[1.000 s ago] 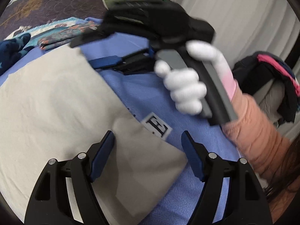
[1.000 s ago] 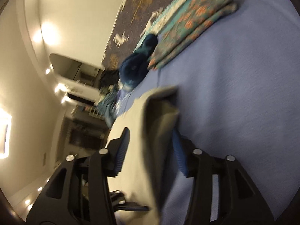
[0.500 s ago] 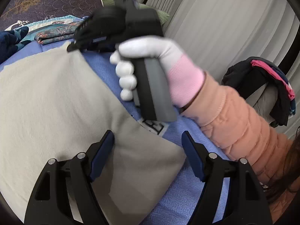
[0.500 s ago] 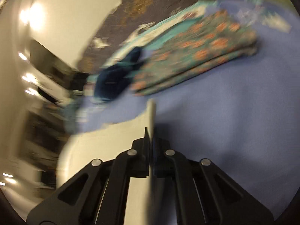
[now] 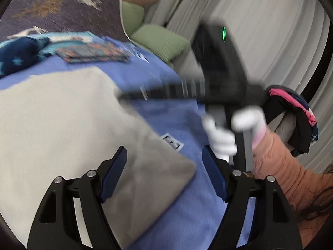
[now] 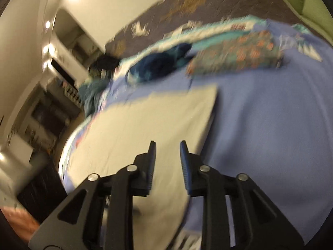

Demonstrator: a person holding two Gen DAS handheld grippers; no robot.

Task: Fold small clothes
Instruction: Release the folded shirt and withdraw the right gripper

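Flat beige cloth garment (image 5: 62, 112) on the blue bedspread (image 6: 270, 125). Left tool (image 5: 164, 166) gapes wide over its near corner; right tool (image 6: 166, 160), jaws opening and empty, hovers above its edge.

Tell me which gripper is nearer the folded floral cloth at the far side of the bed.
Right. The right gripper, jaws opening and empty, hangs over the beige garment with the floral cloth just beyond; the left gripper sits over the garment's near corner.

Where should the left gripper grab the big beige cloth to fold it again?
Probably the near corner of the beige cloth, lying flat between the open left gripper fingers. It points toward the blue blanket, so come in low from that bare side.
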